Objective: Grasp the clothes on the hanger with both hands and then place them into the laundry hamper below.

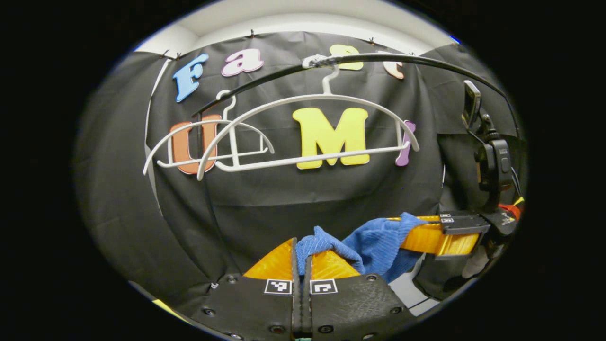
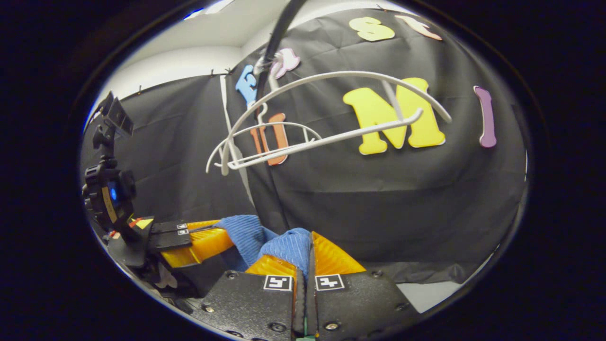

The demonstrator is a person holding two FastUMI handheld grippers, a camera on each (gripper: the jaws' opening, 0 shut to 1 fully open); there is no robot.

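Holding the blue cloth (image 1: 374, 244) between them, both grippers look clamped tight on it right now. The left gripper (image 1: 301, 258) has its two fingers pressed together on one bunched corner, and the right gripper (image 2: 303, 255) pinches the other end the same way, with the fabric sagging a little in between. So the garment is already off the white hangers (image 1: 303, 137), which hang bare on the black rail (image 1: 378, 59) up above and behind.

What could go wrong, as far as I can judge: each grip is only on a small fold near the fingertips, so a quick drop or pulling the two hands apart could tug the cloth out of one side and leave it dangling from the other. Swinging upward could also clip the nearer hanger and knock it along the rail.

As for the hamper, I can't say what's in it or exactly where its rim is from here, so lowering blind could drape the cloth over an edge instead of inside.
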